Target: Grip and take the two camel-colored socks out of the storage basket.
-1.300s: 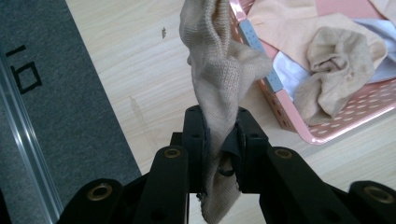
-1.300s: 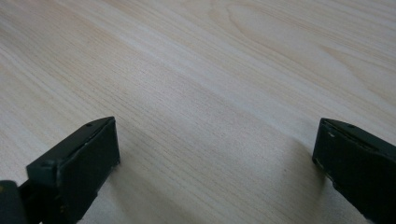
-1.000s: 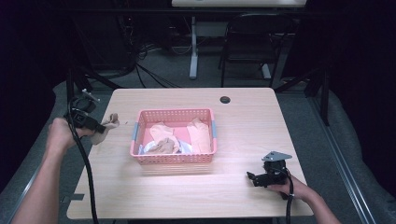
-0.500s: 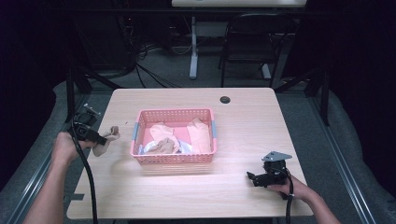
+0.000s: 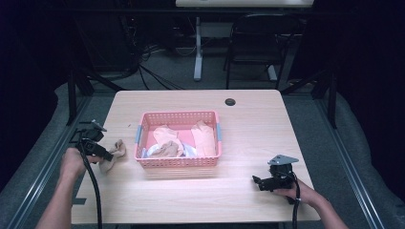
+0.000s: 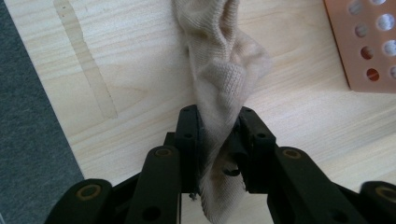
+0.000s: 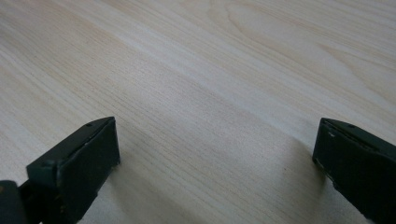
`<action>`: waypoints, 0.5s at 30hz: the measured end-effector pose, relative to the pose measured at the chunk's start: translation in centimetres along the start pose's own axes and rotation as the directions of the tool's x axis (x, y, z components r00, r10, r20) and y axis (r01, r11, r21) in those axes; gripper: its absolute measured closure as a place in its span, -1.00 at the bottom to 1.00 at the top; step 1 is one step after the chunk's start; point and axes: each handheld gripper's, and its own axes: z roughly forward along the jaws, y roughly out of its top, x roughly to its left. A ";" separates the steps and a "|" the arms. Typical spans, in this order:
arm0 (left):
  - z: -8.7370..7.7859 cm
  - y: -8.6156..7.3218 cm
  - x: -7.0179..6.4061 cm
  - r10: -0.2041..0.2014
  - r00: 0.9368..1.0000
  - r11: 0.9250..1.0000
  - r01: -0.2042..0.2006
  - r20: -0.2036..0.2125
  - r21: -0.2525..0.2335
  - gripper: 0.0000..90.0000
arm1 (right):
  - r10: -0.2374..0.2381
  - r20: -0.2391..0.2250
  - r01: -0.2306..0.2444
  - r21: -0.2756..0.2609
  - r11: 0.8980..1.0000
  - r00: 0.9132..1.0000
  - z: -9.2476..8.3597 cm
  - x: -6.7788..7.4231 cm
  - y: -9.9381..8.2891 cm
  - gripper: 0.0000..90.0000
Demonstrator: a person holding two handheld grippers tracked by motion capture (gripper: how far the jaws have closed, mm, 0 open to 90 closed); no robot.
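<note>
A beige sock (image 5: 113, 153) lies on the wooden table (image 5: 248, 129) just left of the pink basket (image 5: 177, 163). My left gripper (image 5: 109, 156) is shut on the sock's near end. In the left gripper view the sock (image 6: 223, 70) runs from between the jaws away over the tabletop, and my left gripper (image 6: 218, 140) pinches its knit cloth. The basket holds several more pale socks (image 5: 203, 136). Near the table's front right, my right gripper (image 5: 257, 181) rests low over bare wood; in its own view my right gripper (image 7: 217, 154) stands wide open with nothing between the jaws.
A corner of the pink basket (image 6: 369, 42) sits at the upper right of the left gripper view. The table's left edge (image 6: 37, 116) runs close beside the sock. A round cable hole (image 5: 230, 101) lies at the table's back. A chair (image 5: 260, 43) stands beyond the table.
My left gripper has carried the sock down and toward the table's front left, until the sock lies on the wood. The right gripper has stayed put.
</note>
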 end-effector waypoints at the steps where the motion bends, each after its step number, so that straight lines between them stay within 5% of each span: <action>1: 0.0 -0.1 0.0 -0.015 1.000 1.000 0.015 -0.006 -0.012 0.56 | -0.001 0.000 0.001 0.000 1.000 1.000 0.0 0.0 0.0 -1.00; 8: -1.1 -0.4 -0.6 -0.035 0.999 0.998 0.033 -0.031 -0.049 -0.18 | -0.001 0.000 0.001 0.000 1.000 1.000 0.0 0.0 0.0 -1.00; 15: -2.6 -0.5 -1.0 -0.032 0.999 0.996 0.030 -0.019 -0.089 -0.50 | -0.001 0.000 0.001 0.000 1.000 1.000 0.0 0.0 0.0 -1.00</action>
